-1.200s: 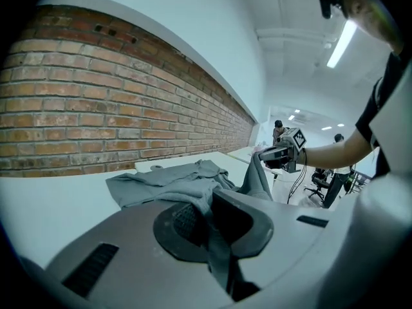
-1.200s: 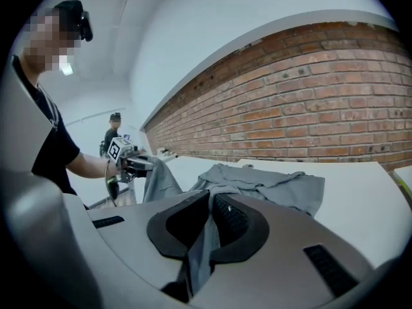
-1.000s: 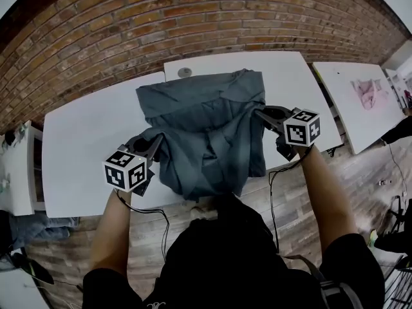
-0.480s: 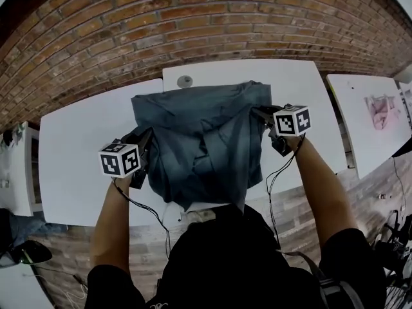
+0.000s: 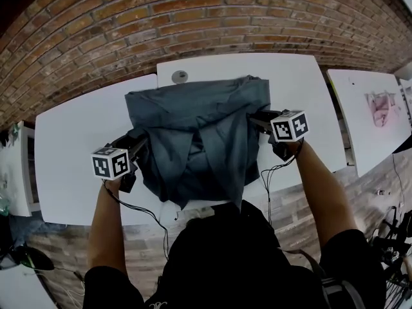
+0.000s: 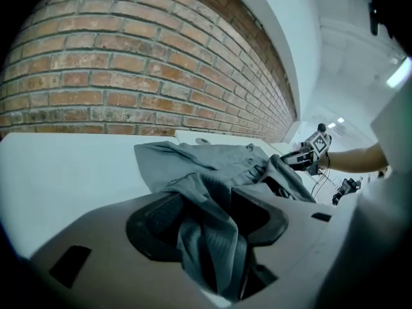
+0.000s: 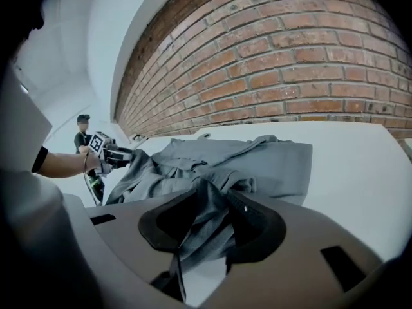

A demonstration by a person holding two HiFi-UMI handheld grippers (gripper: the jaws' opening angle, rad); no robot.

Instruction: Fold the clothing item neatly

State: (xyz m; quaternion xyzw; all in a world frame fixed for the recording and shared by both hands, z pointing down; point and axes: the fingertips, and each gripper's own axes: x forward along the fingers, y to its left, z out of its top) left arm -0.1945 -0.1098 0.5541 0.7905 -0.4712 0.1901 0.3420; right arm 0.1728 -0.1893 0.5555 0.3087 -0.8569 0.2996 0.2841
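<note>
On the white table [image 5: 77, 147] lies a rumpled grey-blue cloth garment [image 5: 199, 140]. Left gripper [image 5: 137, 147] and right gripper [image 5: 256, 118]: jaws just opening (fabric loose between them).

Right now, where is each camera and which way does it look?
Head view: on the person's head, looking down at the grey garment on the table; both forearms, left gripper, right gripper show.
Left gripper view: on the left gripper, looking along its jaws, just opened, cloth loose between, toward the brick wall.
Right gripper view: on the right gripper, looking along its just-opened jaws, cloth between, toward the left gripper.
Shared: each gripper view sees the other gripper.
</note>
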